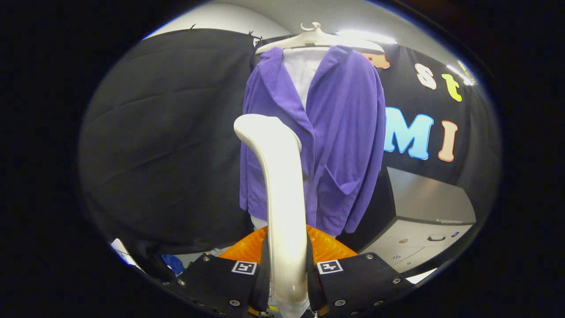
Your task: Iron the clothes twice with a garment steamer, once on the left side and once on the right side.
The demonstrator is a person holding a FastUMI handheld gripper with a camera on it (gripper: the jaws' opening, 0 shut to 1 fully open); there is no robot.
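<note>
— Off to the left, what hangs there?
— Black cloth (167,132), draped and creased, covering that whole side of the booth. Low down beneath it, beside the left finger (220,282), a scrap of something blue (173,263) and something white peek out; too little shows to tell what they are.

— And moving toward the middle?
— The tongs (287,282) sit at the bottom, their two fingers pressed against either side of the white handle of the garment steamer (282,198). The handle stands upright between them and curves over at the top toward the clothes. Just behind the handle's lower part lies a rounded orange thing (326,247) with a ribbed surface, showing on both sides of the handle just ahead of the fingers.

— Where are the clothes?
— Straight beyond the steamer: a purple jacket (344,132) on a white hanger (318,39), open at the front over a white garment (302,75). The steamer's curved top overlaps the jacket's left front panel as seen from here; whether it touches the fabric I cannot tell. One sleeve hangs down on the right side of the jacket.

— And to the right?
— Beyond the right finger (357,282) stands a grey cabinet (423,207) with a drawer handle on its front, set against the cloth wall.
</note>
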